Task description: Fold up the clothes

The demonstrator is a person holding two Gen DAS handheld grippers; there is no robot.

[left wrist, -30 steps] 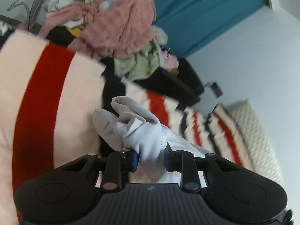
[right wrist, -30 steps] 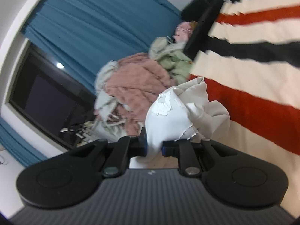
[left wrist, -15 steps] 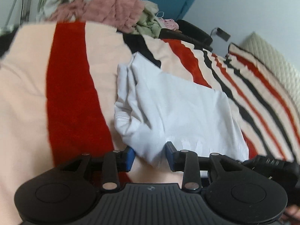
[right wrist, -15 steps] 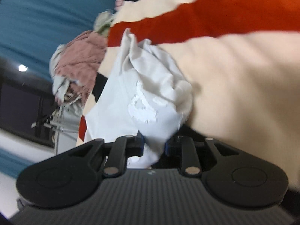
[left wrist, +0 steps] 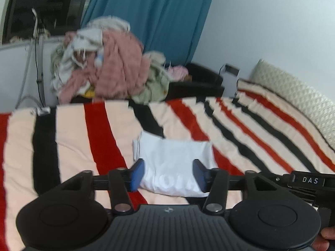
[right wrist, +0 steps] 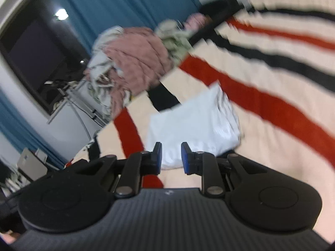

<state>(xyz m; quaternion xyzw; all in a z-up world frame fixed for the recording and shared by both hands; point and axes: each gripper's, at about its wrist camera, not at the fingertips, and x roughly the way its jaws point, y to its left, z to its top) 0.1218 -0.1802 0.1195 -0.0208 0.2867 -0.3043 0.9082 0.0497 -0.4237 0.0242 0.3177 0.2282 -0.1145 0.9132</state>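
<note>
A white garment [left wrist: 173,161] lies folded into a small rectangle on the striped blanket [left wrist: 83,138]. My left gripper [left wrist: 168,174] is open and empty, its blue pads wide apart just above the garment's near edge. In the right wrist view the same garment [right wrist: 194,123] lies flat. My right gripper [right wrist: 171,156] is open and empty, pulled back from the garment's near edge. The right wrist view is motion-blurred.
A heap of unfolded clothes [left wrist: 108,67], pink, white and green, sits at the far edge of the bed; it also shows in the right wrist view [right wrist: 136,62]. A blue curtain [left wrist: 157,21] and white wall stand behind. A cream quilted pillow [left wrist: 293,90] is at the right.
Both grippers let go of the white garment and opened. They drew back and up; the garment now lies folded flat on the blanket.
</note>
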